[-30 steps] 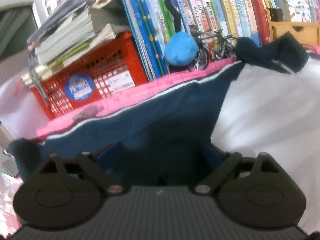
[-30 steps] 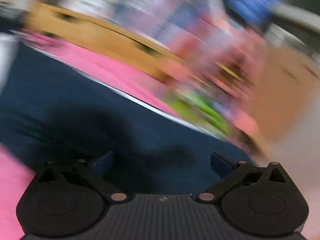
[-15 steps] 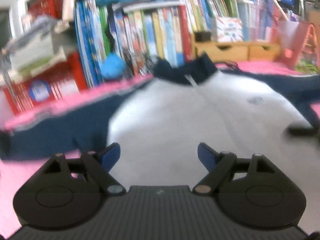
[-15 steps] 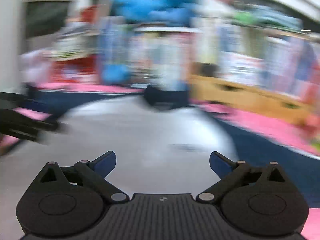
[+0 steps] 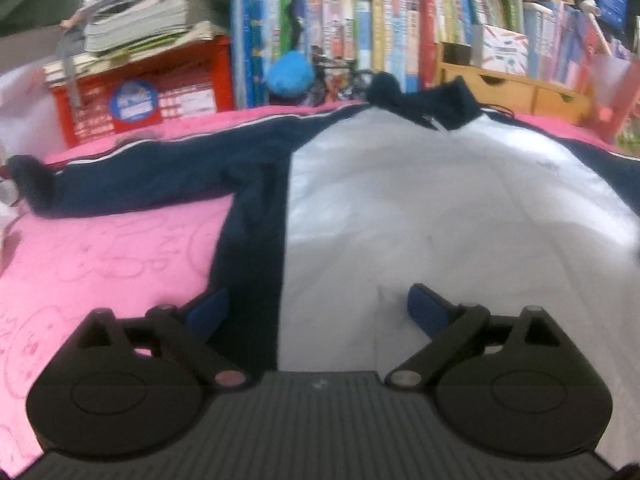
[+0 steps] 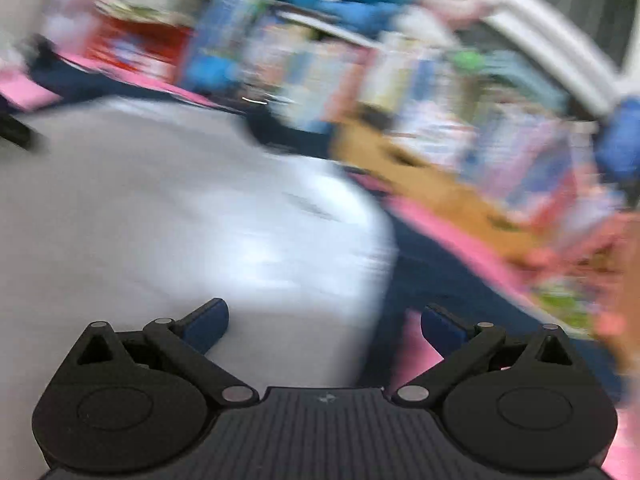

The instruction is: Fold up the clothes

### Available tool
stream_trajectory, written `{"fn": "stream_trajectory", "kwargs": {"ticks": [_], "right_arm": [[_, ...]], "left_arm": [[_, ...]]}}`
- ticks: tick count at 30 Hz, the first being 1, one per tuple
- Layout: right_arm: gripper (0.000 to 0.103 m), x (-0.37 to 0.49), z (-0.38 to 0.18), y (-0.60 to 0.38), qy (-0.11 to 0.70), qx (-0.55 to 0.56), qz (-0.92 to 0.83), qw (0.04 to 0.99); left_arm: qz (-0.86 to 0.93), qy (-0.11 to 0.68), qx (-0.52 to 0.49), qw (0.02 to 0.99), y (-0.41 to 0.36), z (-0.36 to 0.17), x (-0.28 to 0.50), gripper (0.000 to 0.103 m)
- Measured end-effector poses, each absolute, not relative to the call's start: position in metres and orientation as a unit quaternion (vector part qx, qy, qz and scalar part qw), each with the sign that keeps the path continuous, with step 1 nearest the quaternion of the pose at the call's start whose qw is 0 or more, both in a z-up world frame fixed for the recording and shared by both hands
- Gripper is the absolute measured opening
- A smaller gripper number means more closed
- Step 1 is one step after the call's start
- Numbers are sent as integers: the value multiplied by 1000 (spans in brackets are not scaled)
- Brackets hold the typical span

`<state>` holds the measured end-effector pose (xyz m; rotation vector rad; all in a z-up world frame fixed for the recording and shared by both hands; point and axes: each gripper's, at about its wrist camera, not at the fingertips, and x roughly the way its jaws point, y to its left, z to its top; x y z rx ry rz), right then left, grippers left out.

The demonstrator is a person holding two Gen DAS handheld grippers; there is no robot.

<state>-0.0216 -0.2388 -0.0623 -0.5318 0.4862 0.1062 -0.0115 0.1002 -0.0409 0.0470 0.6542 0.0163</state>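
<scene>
A white jacket (image 5: 420, 216) with navy sleeves and a navy collar (image 5: 436, 100) lies flat, front up, on a pink blanket (image 5: 100, 256). Its left navy sleeve (image 5: 152, 176) stretches out sideways toward the left edge. My left gripper (image 5: 318, 310) hovers over the jacket's lower left side seam, its jaws opening, nothing pinched between them. In the blurred right wrist view my right gripper (image 6: 324, 324) stands open above the white body (image 6: 180, 216) near its right edge, where the navy right sleeve (image 6: 448, 268) begins. Both blue-padded pairs of fingers are empty.
Behind the blanket stands a row of upright books (image 5: 360, 36), a red crate (image 5: 144, 96) topped with stacked papers, a blue ball (image 5: 290, 72) and wooden drawers (image 5: 516, 88). Pink blanket lies bare to the left of the jacket.
My left gripper has drawn back from the left sleeve to the jacket's lower left seam. My right gripper swung from the right sleeve across to the white body's right edge.
</scene>
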Motion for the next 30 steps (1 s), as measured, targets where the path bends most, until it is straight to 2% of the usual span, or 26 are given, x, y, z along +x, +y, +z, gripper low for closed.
{"fn": "stream_trajectory", "kwargs": {"ticks": [4,10,15,19,23,27,28,29,30], "right_arm": [[102,-16,-63,-254,231,-290,-51,927],[103,-19,-36,-213,249,-155,100,951],[103,4,-38,-171,289,-90,189,934],[103,18,-46,-157,306,-108,194,926],[103,28,-48,-164,325,-81,200,921],[103,34,-52,-169,338,-60,204,917],[103,33,-52,-169,338,-60,203,917],[103,32,-52,-169,338,-59,203,917],[103,32,-53,-169,338,-59,203,917]], "left_arm": [[17,311,18,950,114,-32,-10,97],[61,307,-29,949,147,-10,23,92],[121,257,27,958,167,2,56,92],[246,257,19,934,233,0,103,92],[368,269,-12,890,300,-8,152,92],[422,284,-53,859,348,-16,186,92],[423,283,-59,859,356,-16,192,86],[423,283,-59,859,362,-16,199,63],[428,276,-51,859,363,-15,202,46]]}}
